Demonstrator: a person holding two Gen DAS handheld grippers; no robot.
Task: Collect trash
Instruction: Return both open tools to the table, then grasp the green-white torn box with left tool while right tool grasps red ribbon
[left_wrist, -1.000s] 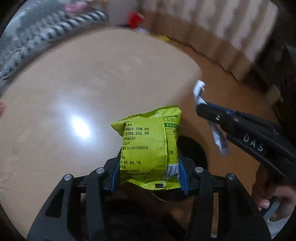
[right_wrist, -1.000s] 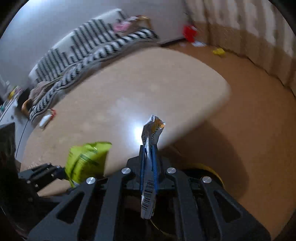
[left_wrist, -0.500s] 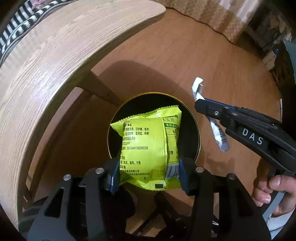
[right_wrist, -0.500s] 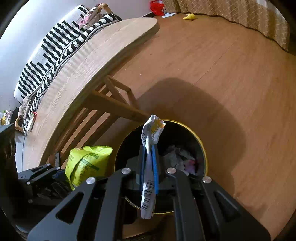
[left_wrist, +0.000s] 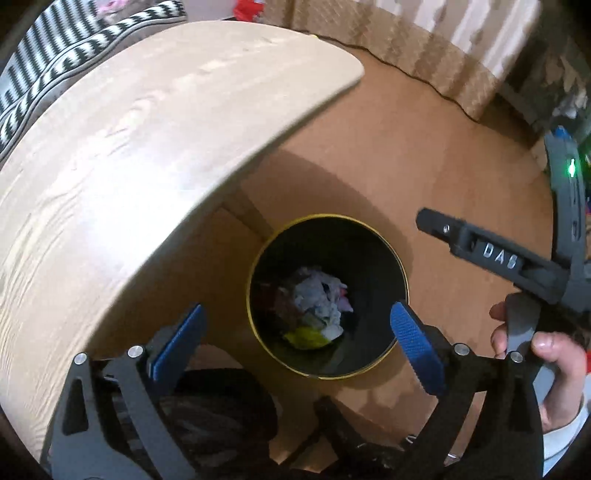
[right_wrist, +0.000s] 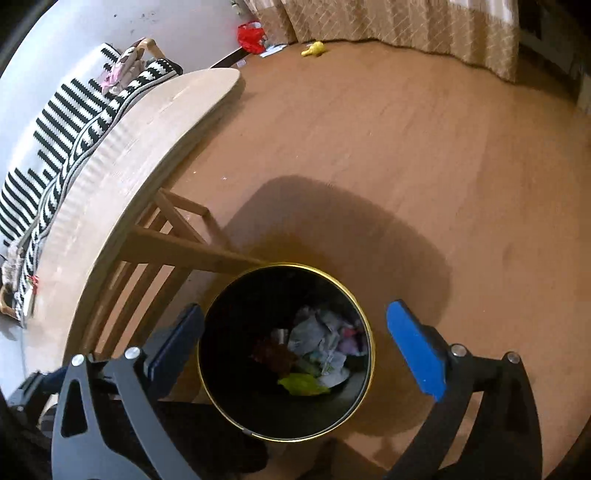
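We are holding the left gripper (left_wrist: 297, 343) spread wide, gripping nothing | yellow-green wrapper (left_wrist: 306, 338) is lying in the black bin (left_wrist: 384, 254), between and below the fingers | right gripper (right_wrist: 295, 347) likewise gaping, unloaded.

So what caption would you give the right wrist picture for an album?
Open right gripper poised over the gold-rimmed black trash bin, a yellow-green snack packet lying among crumpled wrappers inside.
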